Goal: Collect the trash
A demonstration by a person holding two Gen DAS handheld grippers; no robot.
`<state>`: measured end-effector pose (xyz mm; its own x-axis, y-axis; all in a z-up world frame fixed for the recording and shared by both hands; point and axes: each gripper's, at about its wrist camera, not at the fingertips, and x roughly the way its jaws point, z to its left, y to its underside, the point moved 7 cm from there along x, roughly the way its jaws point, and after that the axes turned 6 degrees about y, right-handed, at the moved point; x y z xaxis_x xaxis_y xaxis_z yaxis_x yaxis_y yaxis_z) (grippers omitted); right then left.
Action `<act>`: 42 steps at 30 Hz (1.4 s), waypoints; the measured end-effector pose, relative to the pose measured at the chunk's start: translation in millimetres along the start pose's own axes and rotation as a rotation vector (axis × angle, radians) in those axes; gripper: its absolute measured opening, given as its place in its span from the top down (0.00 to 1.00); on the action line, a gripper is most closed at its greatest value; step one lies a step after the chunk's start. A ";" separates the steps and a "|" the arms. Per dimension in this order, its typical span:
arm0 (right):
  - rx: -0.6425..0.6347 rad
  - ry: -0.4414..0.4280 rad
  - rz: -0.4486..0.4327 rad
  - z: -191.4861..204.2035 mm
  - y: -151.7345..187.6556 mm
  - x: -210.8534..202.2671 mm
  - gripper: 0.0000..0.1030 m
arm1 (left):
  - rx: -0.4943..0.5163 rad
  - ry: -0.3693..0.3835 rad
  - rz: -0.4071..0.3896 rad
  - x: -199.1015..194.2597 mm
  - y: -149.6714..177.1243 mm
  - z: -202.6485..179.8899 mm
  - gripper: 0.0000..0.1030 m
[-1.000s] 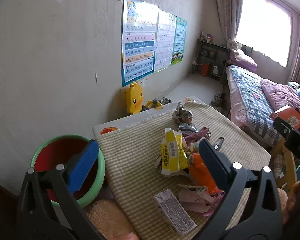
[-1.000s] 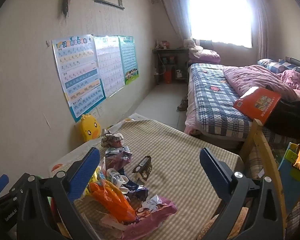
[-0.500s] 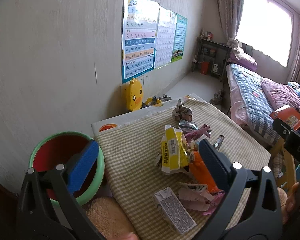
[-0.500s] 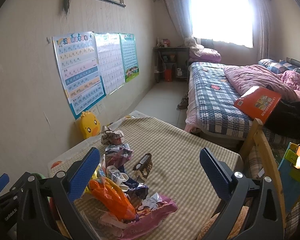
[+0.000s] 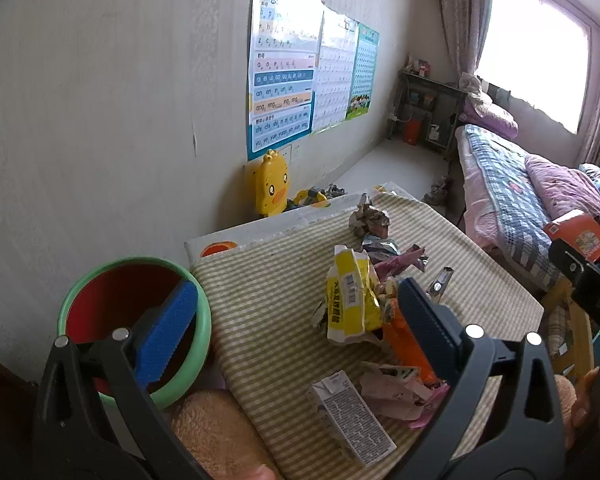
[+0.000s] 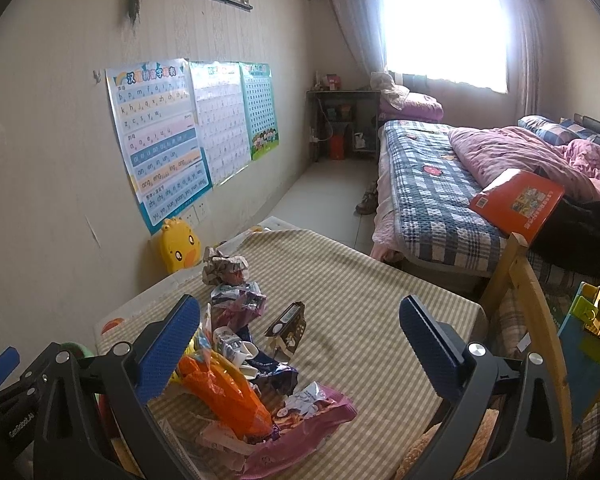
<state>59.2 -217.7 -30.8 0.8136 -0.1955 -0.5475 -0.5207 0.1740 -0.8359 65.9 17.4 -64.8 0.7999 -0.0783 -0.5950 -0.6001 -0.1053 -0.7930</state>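
Your left gripper (image 5: 296, 330) and right gripper (image 6: 300, 344) both hang above the bench (image 6: 364, 300) with jaws spread wide, gripping nothing. The trash sits heaped on the bench's striped cloth: a crushed yellow carton (image 5: 350, 298), an orange wrapper (image 6: 224, 396), a pink bag (image 6: 300, 432), a grey drink carton (image 5: 350, 416). The red basin with a green rim (image 5: 112, 304) stands just beside the bench.
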 end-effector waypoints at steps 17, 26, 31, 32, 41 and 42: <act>0.003 0.001 0.004 -0.5 1.0 0.8 0.07 | -0.006 -0.010 0.013 2.4 3.6 3.9 0.05; 0.004 0.002 0.009 -1.6 1.9 1.2 0.07 | -0.005 -0.012 0.021 4.3 3.8 4.5 0.05; 0.003 0.003 0.012 -2.0 2.7 2.1 0.07 | -0.005 -0.012 0.023 4.6 4.4 4.4 0.05; 0.003 0.003 0.012 -2.4 2.9 2.1 0.07 | -0.005 -0.013 0.024 4.8 4.7 4.5 0.05; 0.006 0.004 0.012 -2.9 3.4 2.7 0.07 | -0.002 -0.014 0.027 4.8 7.6 4.5 0.05; 0.006 0.005 0.012 -3.1 3.6 2.9 0.07 | -0.002 -0.014 0.027 5.0 7.3 4.4 0.05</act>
<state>58.9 -220.7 -35.5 0.8061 -0.1978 -0.5578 -0.5290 0.1819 -0.8289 65.6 20.5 -74.1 0.7830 -0.0670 -0.6184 -0.6218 -0.1052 -0.7760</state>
